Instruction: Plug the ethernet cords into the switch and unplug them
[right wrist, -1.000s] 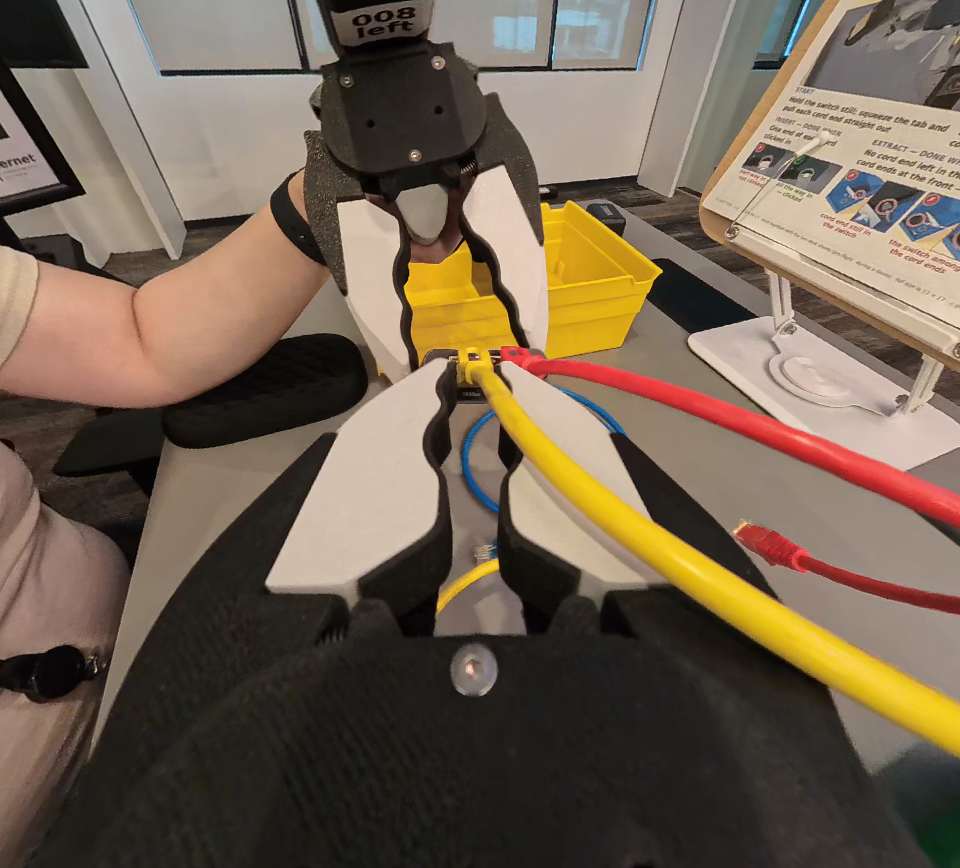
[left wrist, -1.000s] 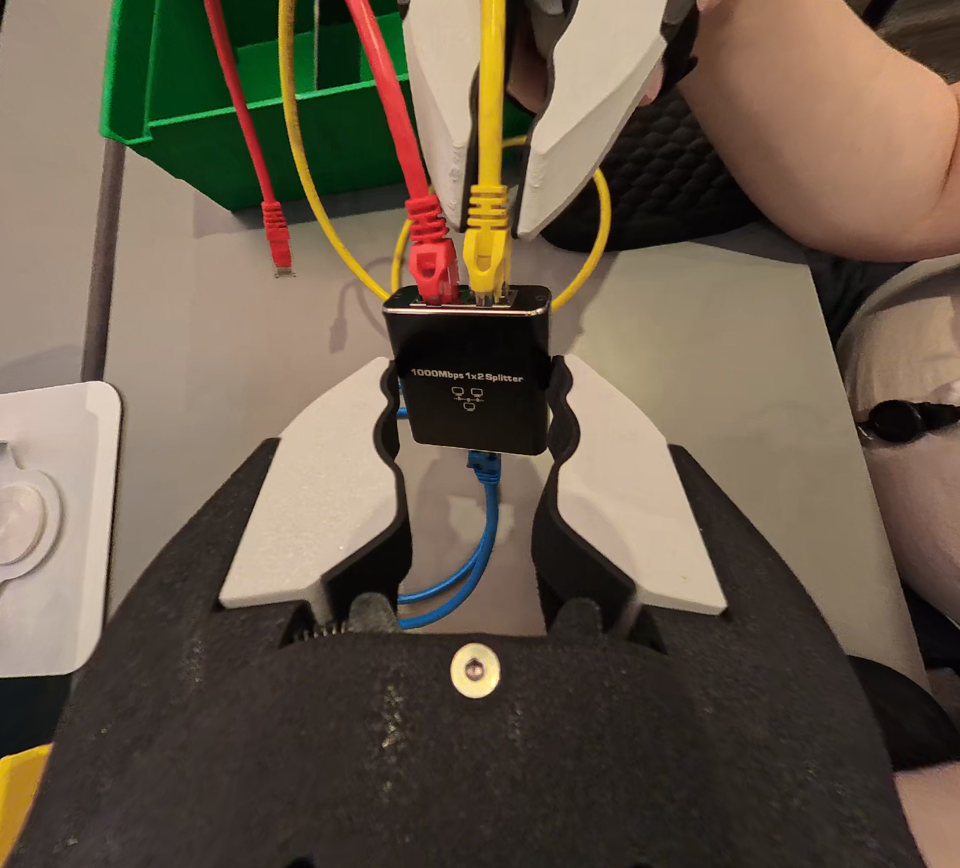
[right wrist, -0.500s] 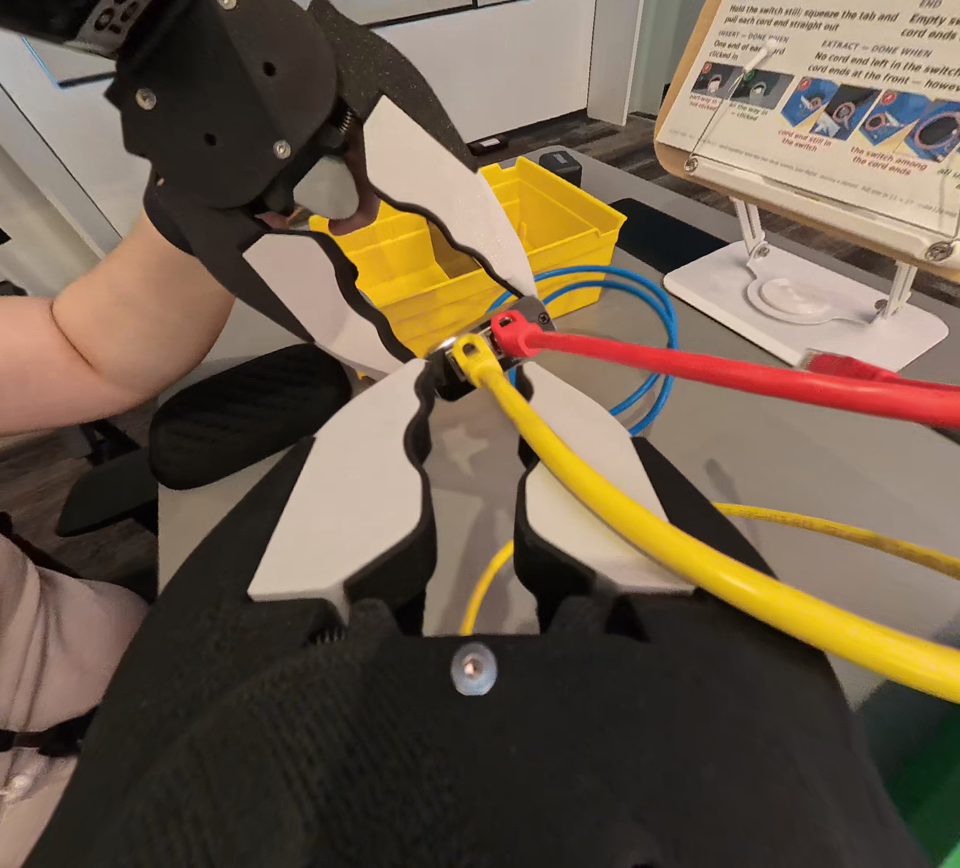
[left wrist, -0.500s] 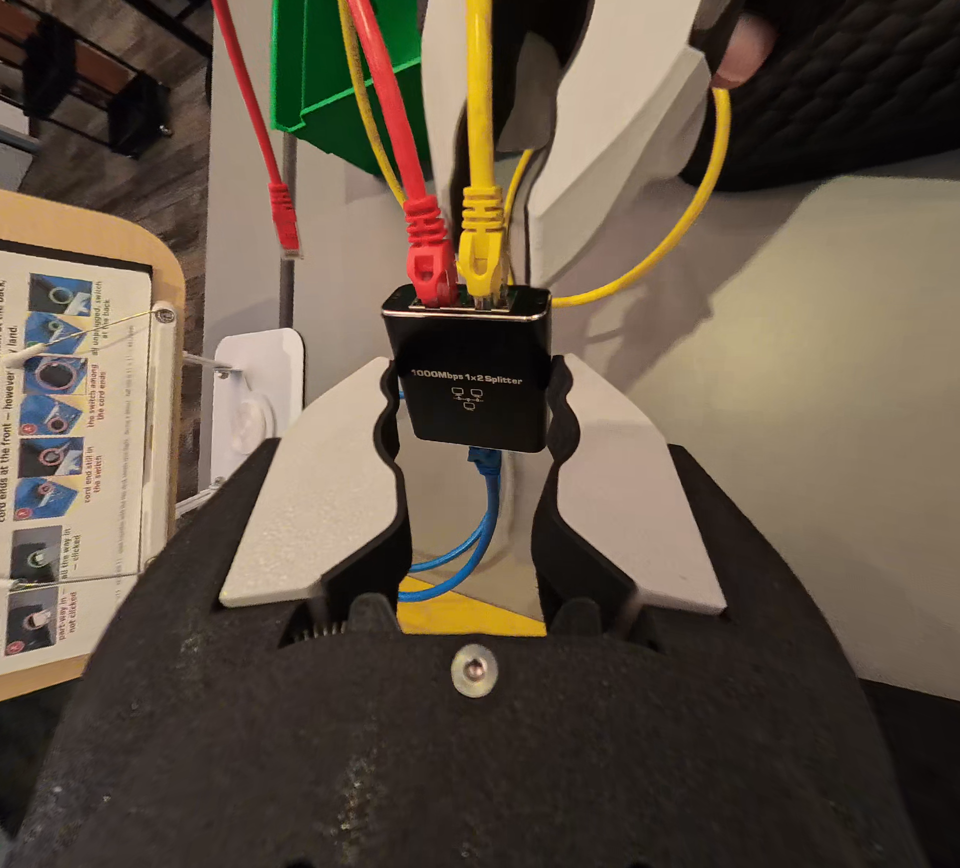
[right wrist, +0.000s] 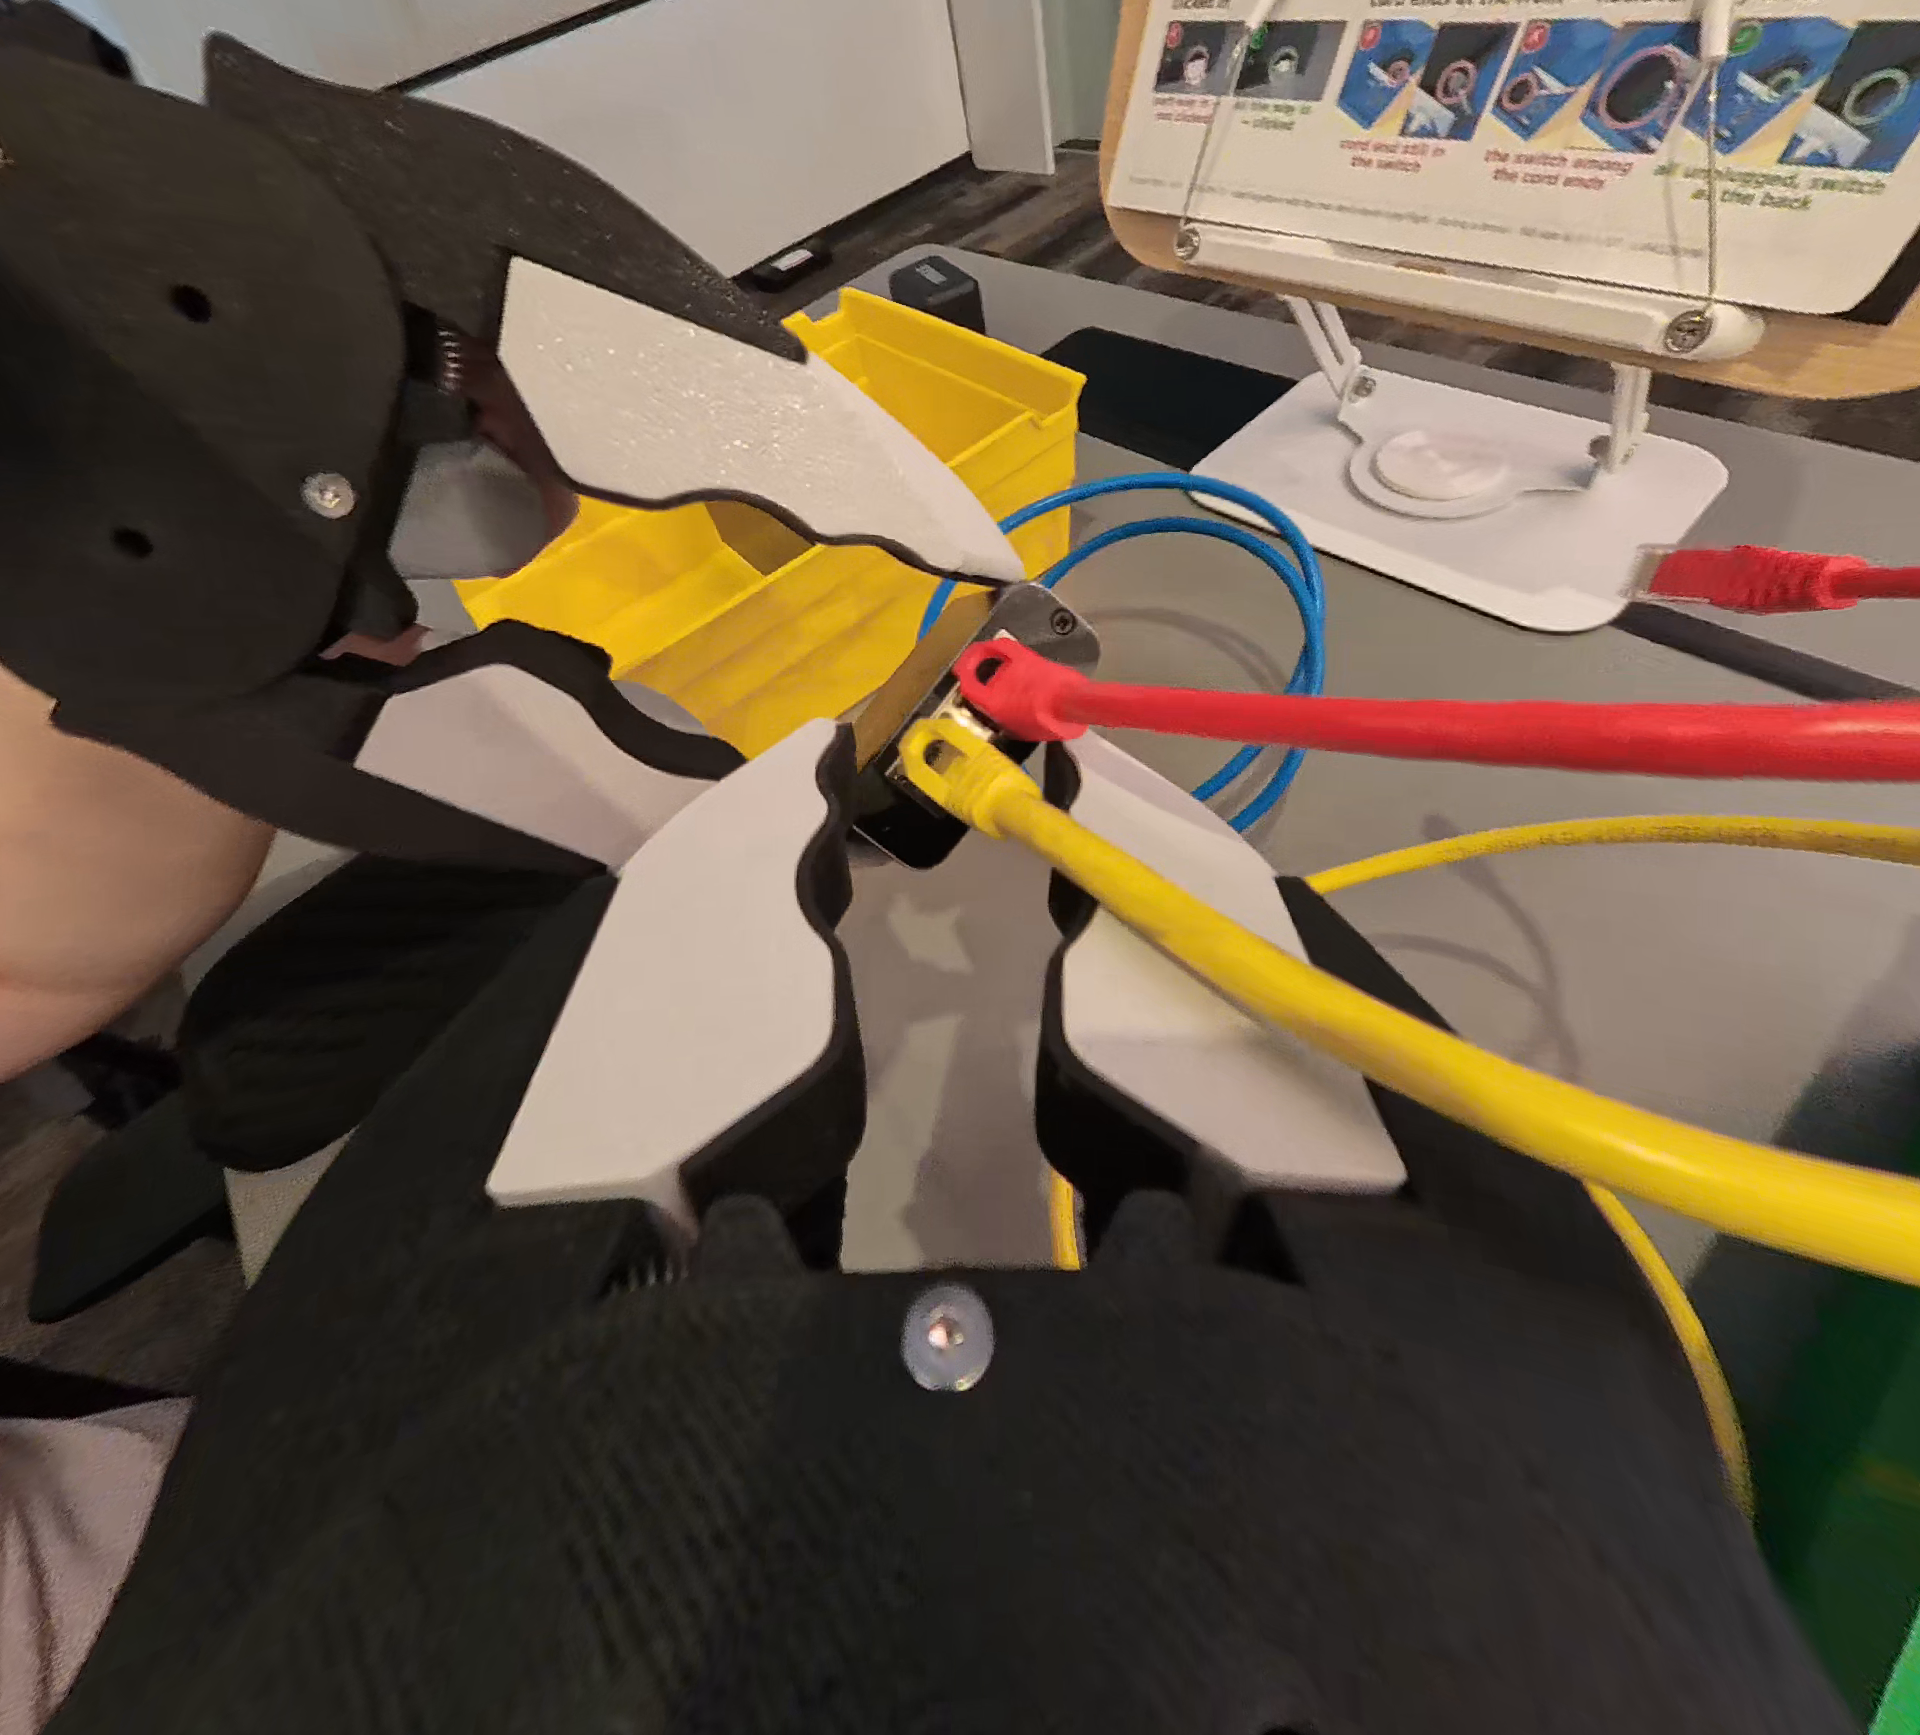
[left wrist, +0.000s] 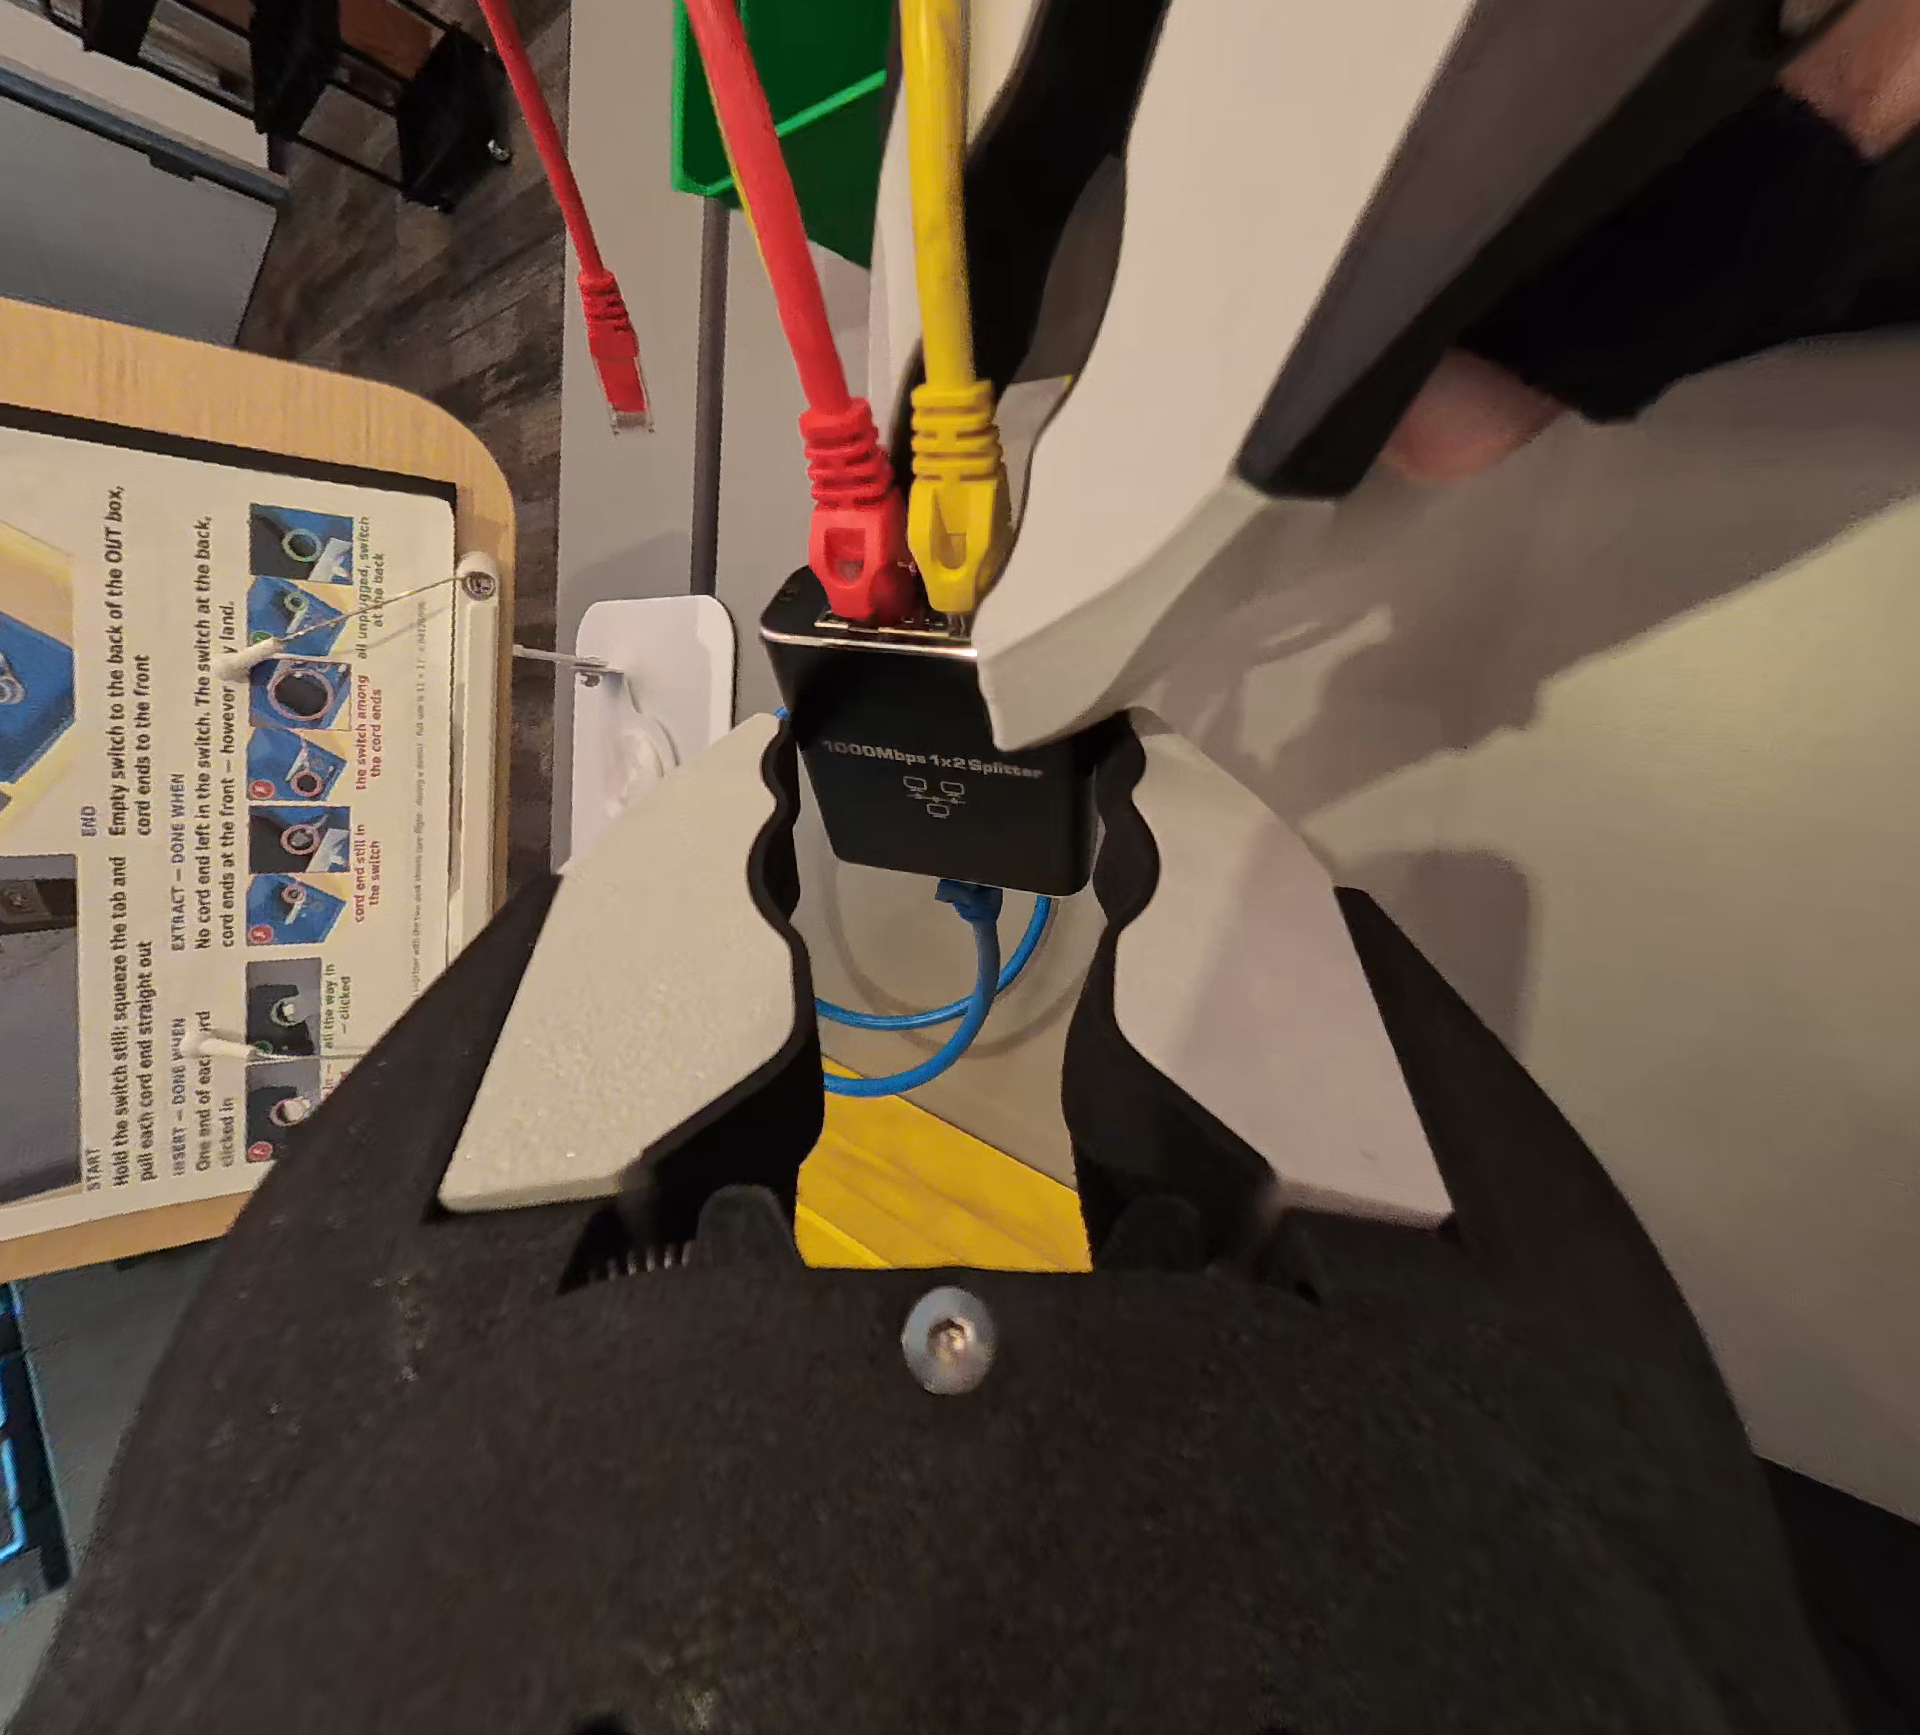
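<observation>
My left gripper (left wrist: 945, 781) is shut on the black switch (left wrist: 935, 781) and holds it above the table. It also shows in the right wrist view (right wrist: 894, 667). A red plug (left wrist: 852, 532) and a yellow plug (left wrist: 951, 511) sit in the switch's far end. A blue cord (left wrist: 966, 958) is plugged into its near end. My right gripper (right wrist: 945, 760) is open. Its fingers stand on either side of the yellow plug (right wrist: 961, 771), and the pads do not press on it. The red plug (right wrist: 1008, 688) sits just above, in the switch's metal face (right wrist: 1060, 625).
A yellow bin (right wrist: 935, 397) stands behind the switch and a green bin (left wrist: 790, 23) at the far side. An instruction board (right wrist: 1507, 23) stands on a white base (right wrist: 1455, 522). A loose red plug (right wrist: 1745, 579) lies by the base. A person's arm is at the left. Only a small space, under 4 cm, lies between the two pairs of fingers.
My right gripper's jaws have opened and let go of the yellow plug, which stays in the switch. Both grippers have swung round together. The left keeps its hold on the switch.
</observation>
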`<state>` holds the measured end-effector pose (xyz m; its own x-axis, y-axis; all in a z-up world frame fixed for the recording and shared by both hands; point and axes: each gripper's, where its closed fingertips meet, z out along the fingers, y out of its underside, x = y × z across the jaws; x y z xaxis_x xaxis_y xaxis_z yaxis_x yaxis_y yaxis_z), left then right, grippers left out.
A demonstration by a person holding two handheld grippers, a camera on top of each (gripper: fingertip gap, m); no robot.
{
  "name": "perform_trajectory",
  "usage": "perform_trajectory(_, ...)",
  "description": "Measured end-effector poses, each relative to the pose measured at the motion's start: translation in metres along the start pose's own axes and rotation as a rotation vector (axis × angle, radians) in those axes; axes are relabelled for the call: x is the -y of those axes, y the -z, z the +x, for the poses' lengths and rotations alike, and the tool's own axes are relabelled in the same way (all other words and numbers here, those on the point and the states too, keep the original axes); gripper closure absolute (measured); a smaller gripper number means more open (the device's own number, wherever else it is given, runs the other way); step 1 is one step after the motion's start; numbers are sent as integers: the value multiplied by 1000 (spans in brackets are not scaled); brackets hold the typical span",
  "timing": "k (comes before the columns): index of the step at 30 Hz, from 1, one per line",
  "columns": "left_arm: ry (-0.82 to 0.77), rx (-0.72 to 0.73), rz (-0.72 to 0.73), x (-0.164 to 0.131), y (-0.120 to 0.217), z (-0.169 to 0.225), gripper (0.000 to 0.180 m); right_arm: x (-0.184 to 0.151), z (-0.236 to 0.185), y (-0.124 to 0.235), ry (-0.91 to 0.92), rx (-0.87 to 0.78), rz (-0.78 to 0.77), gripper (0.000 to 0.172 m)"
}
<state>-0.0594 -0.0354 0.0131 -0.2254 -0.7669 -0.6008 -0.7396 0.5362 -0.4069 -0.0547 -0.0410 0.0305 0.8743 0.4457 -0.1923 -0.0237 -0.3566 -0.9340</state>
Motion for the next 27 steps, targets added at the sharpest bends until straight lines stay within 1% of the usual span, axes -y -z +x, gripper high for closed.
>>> perform_trajectory(4, -25, 30, -33, 1, -3, -4, 126, 1, 4, -1, -35, -21, 6, 139)
perform_trajectory(16, -98, 113, -79, 1, -3, -13, 126, 1, 6, -5, -169, 50, -6, 143)
perform_trajectory(21, -147, 164, -58, 3, -3, -18, 125, 5, 9, -5, -259, 103, 55, 145)
perform_trajectory(27, -203, 232, -10, 5, -7, -20, 125, 6, 14, -6, -301, 97, 116, 146)
